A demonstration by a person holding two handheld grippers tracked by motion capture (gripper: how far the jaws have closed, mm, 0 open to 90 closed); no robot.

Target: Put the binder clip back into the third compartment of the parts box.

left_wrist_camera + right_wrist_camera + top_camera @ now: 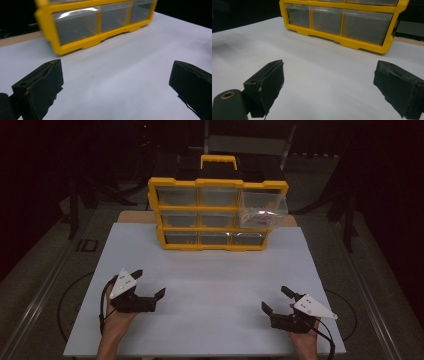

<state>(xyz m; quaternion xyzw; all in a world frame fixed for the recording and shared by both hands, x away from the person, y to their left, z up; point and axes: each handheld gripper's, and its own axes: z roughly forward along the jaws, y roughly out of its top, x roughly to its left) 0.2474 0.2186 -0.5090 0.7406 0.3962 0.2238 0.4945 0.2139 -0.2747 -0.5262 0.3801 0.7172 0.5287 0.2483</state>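
Note:
A yellow organiser cabinet [216, 213] with clear drawers in three rows stands upright at the far middle of the white board [210, 285]. Its top right drawer [262, 209] is pulled out, with something small and reddish inside. My left gripper [148, 282] rests near the board's front left, open, nothing between its jaws. My right gripper [276, 299] sits at the front right, open too and holding nothing. In the left gripper view the cabinet's bottom row [100, 25] lies ahead; in the right gripper view the same row [342, 22] is ahead, all three drawers shut.
The cabinet has a yellow carry handle [218, 161] on top. The white board lies on a larger table, with a wooden strip [135, 216] behind it. Dark stands and chair legs surround the far side. Bare white board stretches between the grippers and the cabinet.

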